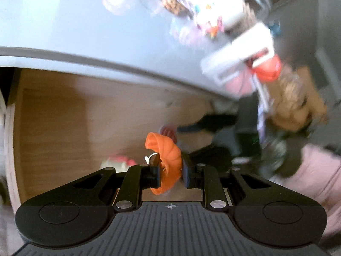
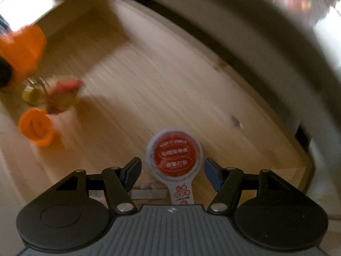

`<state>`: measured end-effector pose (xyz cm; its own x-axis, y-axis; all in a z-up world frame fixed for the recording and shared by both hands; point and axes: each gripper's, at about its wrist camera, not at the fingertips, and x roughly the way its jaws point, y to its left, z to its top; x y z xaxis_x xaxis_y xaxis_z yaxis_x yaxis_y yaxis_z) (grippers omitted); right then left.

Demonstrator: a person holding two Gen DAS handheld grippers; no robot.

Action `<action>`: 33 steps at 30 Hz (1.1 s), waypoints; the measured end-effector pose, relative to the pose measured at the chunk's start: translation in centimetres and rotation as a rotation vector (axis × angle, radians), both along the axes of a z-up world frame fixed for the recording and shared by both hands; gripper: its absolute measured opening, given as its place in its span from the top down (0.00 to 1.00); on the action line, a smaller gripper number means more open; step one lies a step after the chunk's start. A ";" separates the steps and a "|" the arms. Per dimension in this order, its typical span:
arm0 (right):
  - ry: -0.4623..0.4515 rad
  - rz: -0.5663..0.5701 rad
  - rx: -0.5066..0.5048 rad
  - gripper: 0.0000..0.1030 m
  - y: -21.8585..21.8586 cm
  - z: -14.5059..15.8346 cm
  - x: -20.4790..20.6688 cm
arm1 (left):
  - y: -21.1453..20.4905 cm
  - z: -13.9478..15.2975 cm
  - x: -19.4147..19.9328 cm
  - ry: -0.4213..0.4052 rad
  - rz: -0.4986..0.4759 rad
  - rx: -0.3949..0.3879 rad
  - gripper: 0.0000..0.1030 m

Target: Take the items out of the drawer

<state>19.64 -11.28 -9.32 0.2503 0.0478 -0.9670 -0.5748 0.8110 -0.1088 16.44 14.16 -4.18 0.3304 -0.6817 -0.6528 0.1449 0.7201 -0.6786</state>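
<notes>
My left gripper (image 1: 171, 170) is shut on a soft orange ridged item (image 1: 168, 149), held up over the open wooden drawer (image 1: 64, 128). The same orange item (image 2: 23, 49) shows blurred at the far left of the right wrist view. My right gripper (image 2: 172, 170) points down into the drawer (image 2: 170, 74) and stands open. A round red-and-white paddle-shaped tag (image 2: 173, 157) lies on the drawer floor between its fingers, touching neither pad. From the left wrist view its black fingers (image 1: 213, 119) flank that tag (image 1: 168, 131).
A small orange cup-like piece (image 2: 36, 128) and a blurred pink-and-yellow toy (image 2: 61, 93) lie at the drawer's left side. The white desk top (image 1: 85, 32) overhangs the drawer, with blurred colourful things (image 1: 208, 25) on it. A pink sleeve (image 1: 319, 170) is at right.
</notes>
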 end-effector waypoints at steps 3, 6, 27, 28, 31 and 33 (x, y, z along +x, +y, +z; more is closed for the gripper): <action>0.005 -0.035 0.044 0.37 -0.9 -0.4 0.4 | 0.2 0.0 0.1 0.000 -0.001 0.003 0.79; -0.006 -0.039 0.072 0.41 -1.2 -0.1 0.3 | -1.3 0.3 0.0 -0.027 -0.076 0.013 0.79; -0.048 -0.016 0.050 0.41 -2.0 1.6 -1.0 | -2.2 -0.5 1.0 0.008 -0.041 0.144 0.79; -0.042 -0.017 0.051 0.41 -2.3 1.4 -1.3 | -1.6 0.1 0.9 -0.015 -0.027 0.045 0.79; -0.038 -0.016 0.054 0.41 -2.2 1.5 -1.1 | -1.6 2.9 -0.2 -0.220 -0.113 -0.186 0.79; -0.037 -0.015 0.055 0.41 -2.3 1.6 -0.8 | -3.1 2.2 -0.3 -0.220 -0.144 0.030 0.79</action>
